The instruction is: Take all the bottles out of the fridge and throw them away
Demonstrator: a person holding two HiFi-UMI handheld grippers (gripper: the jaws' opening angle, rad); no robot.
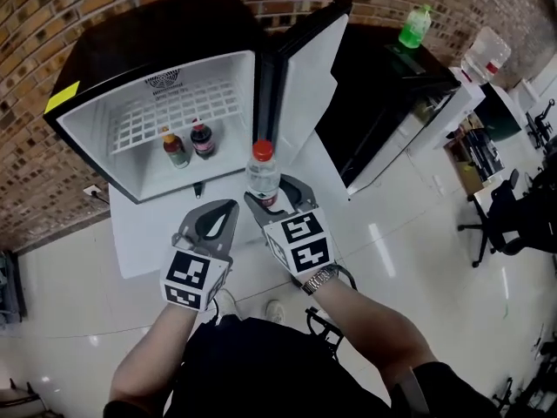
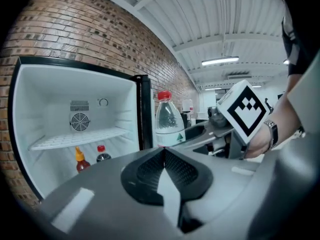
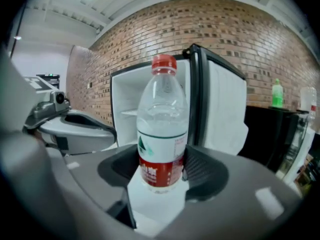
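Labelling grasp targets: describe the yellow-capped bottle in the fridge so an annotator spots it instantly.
Look in the open mini fridge by the brick wall, on its floor under the wire shelf. Of the two small bottles there, the yellow-capped bottle stands left, with reddish contents; its neighbour has a red cap and dark contents.

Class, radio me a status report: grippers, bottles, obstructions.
Right gripper shut on water bottle, outside fridge. Left gripper shut, empty. Yellow-cap bottle, dark bottle in fridge, door open. No obstruction seen.
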